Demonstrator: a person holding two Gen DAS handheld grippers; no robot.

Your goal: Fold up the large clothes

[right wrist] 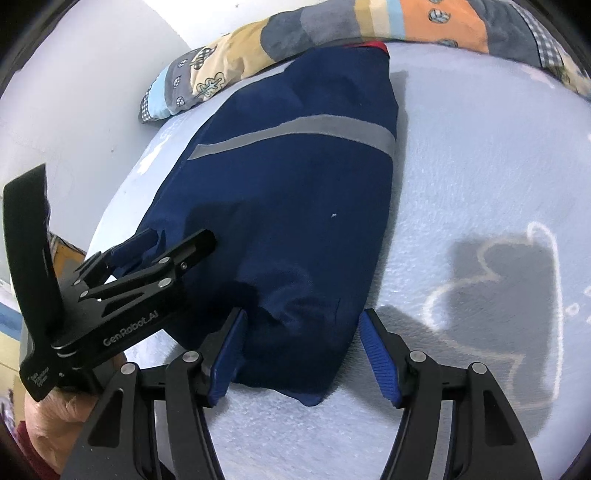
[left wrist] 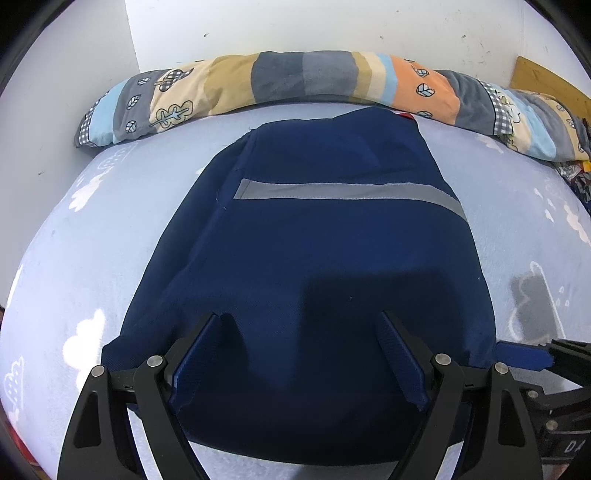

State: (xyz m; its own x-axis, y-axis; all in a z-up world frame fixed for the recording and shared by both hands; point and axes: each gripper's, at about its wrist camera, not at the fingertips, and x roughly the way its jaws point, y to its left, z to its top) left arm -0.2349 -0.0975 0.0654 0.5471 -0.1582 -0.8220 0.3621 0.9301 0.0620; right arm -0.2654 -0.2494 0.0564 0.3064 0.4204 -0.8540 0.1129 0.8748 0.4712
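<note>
A navy blue garment (left wrist: 314, 258) with a grey reflective stripe (left wrist: 343, 192) lies folded lengthwise on the light blue bed sheet (left wrist: 92, 240). It also shows in the right wrist view (right wrist: 295, 206). My left gripper (left wrist: 299, 321) is open, its fingers spread over the garment's near end, just above the cloth. My right gripper (right wrist: 303, 317) is open over the garment's near right corner. In the right wrist view the left gripper (right wrist: 177, 243) sits at the garment's left edge. The right gripper's tip shows in the left wrist view (left wrist: 524, 354).
A long patchwork pillow (left wrist: 295, 81) lies along the far edge of the bed against the white wall (left wrist: 332, 26). It also shows in the right wrist view (right wrist: 332, 26). The sheet (right wrist: 480, 166) carries white cloud prints. A wooden board (left wrist: 546, 85) stands at the far right.
</note>
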